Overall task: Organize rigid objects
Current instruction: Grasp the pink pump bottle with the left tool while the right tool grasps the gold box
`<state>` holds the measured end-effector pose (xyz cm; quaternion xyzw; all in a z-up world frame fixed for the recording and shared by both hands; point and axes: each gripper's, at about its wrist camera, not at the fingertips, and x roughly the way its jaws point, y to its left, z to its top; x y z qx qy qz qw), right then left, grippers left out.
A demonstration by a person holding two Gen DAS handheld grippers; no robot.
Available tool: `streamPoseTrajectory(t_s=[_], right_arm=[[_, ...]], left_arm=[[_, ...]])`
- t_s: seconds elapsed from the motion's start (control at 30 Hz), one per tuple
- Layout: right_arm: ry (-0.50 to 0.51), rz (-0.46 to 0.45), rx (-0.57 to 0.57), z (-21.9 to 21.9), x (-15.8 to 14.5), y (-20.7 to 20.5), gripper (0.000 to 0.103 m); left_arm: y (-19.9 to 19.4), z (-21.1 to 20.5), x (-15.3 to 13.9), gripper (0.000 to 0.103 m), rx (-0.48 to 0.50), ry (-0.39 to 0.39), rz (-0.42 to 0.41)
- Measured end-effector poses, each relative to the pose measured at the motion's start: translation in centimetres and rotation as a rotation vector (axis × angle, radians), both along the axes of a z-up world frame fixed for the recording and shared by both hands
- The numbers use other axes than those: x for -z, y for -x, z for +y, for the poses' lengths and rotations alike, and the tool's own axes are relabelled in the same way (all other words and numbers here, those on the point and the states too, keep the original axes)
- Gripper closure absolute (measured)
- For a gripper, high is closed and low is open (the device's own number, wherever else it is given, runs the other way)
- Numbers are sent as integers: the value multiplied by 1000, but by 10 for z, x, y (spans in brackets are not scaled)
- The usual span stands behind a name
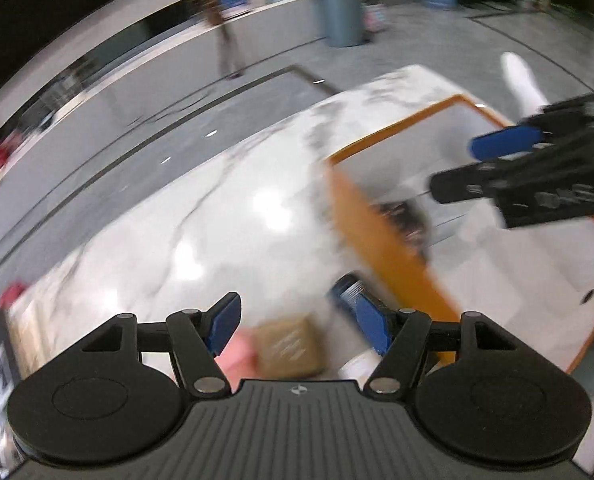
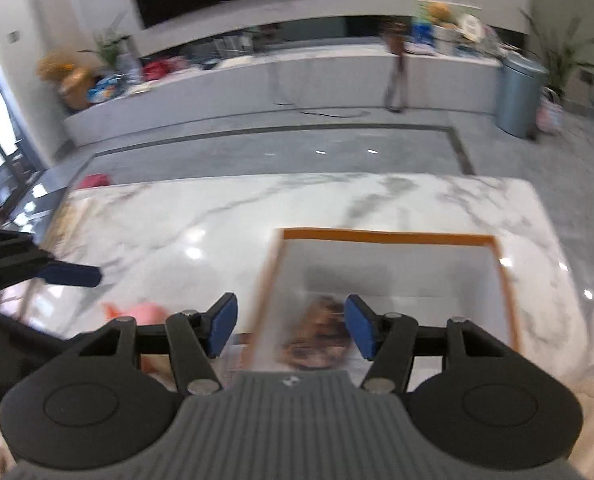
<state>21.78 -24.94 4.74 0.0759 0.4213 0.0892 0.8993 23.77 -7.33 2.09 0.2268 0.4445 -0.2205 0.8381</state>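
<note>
An orange-rimmed white bin (image 1: 377, 240) stands on the marble table (image 1: 217, 220); it also shows in the right wrist view (image 2: 377, 237), with a brown blurred object (image 2: 321, 336) inside. My left gripper (image 1: 301, 326) is open and empty above a tan box (image 1: 289, 346), a pink object (image 1: 237, 356) and a dark blue item (image 1: 347, 288) beside the bin. My right gripper (image 2: 291, 330) is open and empty over the bin's near left corner; it shows in the left wrist view (image 1: 457, 168) over the bin.
A pink and orange object (image 2: 137, 312) lies on the table left of the bin. A grey trash can (image 2: 519, 96) and a long white counter (image 2: 257, 80) with clutter stand across the floor. A white cylinder (image 1: 357, 368) sits near the tan box.
</note>
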Motion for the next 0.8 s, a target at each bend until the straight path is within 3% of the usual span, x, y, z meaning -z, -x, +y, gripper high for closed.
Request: streamPoseTrajectory(t_s=[0.23,0.37,0.57,0.73,0.8], right_arm=[[-44,68,-149,73,15,-1,44],[-39,143,-180,108,38,-10,50],[-64,249,-93,124,72,-36,50],[-116,292,-16,127,95,-57,49],[-136,320,17,128,103,-63,43]], left_arm=[[2,79,19,25,-240,42,71],[4,115,33,27,-326,151,117],[-9,118,63,26,-305,247,164],[-20,115,99,24,-318,251,200],[-24,115,108,25,-320,259,217]])
